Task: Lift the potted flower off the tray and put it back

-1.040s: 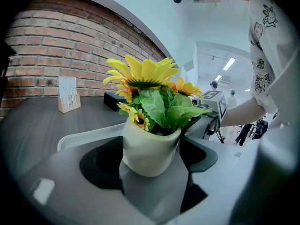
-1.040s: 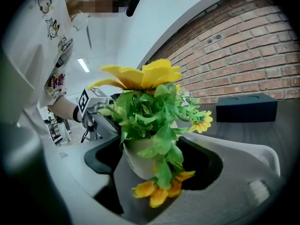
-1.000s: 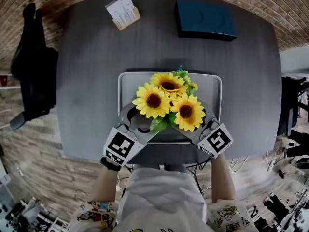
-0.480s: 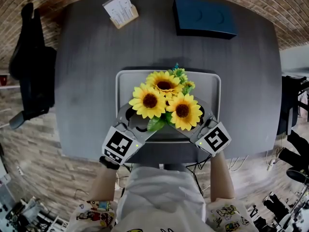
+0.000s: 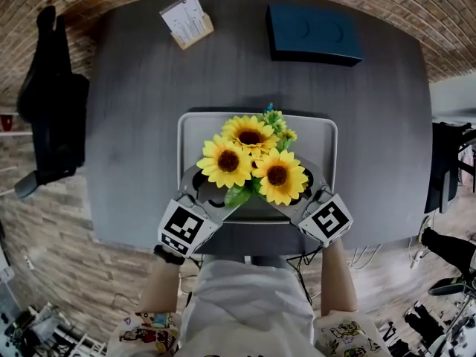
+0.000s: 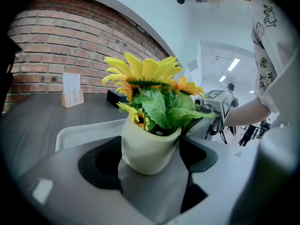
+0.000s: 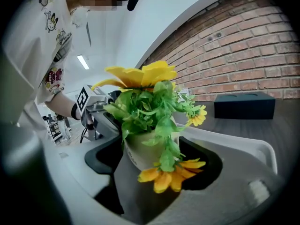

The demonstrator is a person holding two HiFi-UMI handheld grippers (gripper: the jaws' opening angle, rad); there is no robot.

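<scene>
The potted flower [image 5: 253,162], three yellow sunflowers with green leaves in a pale pot [image 6: 147,146], stands over the near half of the light grey tray [image 5: 195,129]. My left gripper [image 5: 212,190] comes in from the near left, and its black pads sit against both sides of the pot. From the near right, my right gripper [image 5: 297,190] holds the same pot [image 7: 140,151] between its pads, under a drooping bloom. The blooms hide the pot from the head view. Whether the pot's base rests on the tray is hidden.
The tray lies on a dark grey table [image 5: 134,110] near its front edge. At the far side stand a dark blue box [image 5: 314,34] and a small card holder [image 5: 187,19]. A black chair [image 5: 48,103] is off the table's left edge.
</scene>
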